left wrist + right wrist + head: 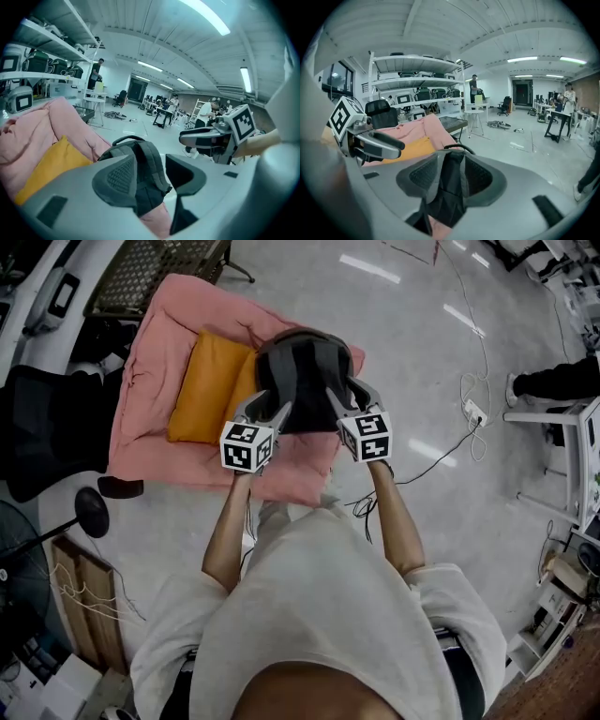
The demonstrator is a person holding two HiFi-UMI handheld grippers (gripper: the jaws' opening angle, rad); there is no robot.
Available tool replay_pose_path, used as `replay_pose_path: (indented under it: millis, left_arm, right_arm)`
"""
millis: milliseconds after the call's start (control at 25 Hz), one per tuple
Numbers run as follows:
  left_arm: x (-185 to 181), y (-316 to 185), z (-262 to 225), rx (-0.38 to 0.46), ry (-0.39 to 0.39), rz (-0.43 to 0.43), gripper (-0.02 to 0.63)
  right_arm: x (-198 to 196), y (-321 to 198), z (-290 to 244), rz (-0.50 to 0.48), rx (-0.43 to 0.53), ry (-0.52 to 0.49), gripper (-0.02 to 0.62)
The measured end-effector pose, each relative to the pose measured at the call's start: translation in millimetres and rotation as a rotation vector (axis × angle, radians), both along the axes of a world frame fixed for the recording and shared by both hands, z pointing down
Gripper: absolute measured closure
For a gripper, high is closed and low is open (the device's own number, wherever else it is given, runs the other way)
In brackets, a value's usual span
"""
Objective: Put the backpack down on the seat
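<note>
A dark grey backpack (305, 371) stands on the pink padded seat (155, 352), leaning next to an orange cushion (206, 385). My left gripper (264, 411) is at the backpack's near left side, and its jaws stand wide apart. Between them, in the left gripper view, the backpack (140, 168) and its shoulder straps show just beyond the tips. My right gripper (352, 396) is at the near right side. Its jaws stand closer together, and the backpack (452, 187) shows in the gap. Neither pair of pads visibly presses on fabric.
A black office chair (47, 427) and a fan stand (89, 512) sit left of the seat. A mesh-topped table (159, 268) is behind it. A power strip with cable (473, 413) and another person's shoe (553, 381) lie on the floor to the right. Shelves (417, 84) line the wall.
</note>
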State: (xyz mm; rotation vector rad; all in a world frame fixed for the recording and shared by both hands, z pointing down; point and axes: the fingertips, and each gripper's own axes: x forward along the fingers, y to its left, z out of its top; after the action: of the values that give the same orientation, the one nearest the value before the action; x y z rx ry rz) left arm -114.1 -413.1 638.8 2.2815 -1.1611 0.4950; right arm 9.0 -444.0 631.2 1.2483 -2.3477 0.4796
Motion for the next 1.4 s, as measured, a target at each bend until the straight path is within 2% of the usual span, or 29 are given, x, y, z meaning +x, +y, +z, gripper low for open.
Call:
replay_pose_path:
  millis: [120, 360, 560, 800, 1400]
  left_arm:
    - [3, 12, -21, 0.041, 0.003, 0.020, 0.450]
    - [7, 29, -54, 0.116, -0.001, 0.043, 0.525]
    - [6, 39, -70, 0.138, 0.004, 0.049, 0.571]
    - [3, 53, -82, 0.141, 0.019, 0.038, 0.589]
    - [-18, 52, -121, 0.216, -0.019, 0.014, 0.589]
  right_arm:
    - [2, 11, -20, 0.009, 0.035, -0.007, 0.444]
    - [5, 29, -50, 0.037, 0.087, -0.014, 0.556]
    - [-1, 46, -65, 0.017, 0.095, -0.010, 0.595]
    - [-5, 62, -83, 0.013, 0.122, -0.027, 0.597]
    - [-6, 69, -132, 0.019, 0.214, -0.023, 0.598]
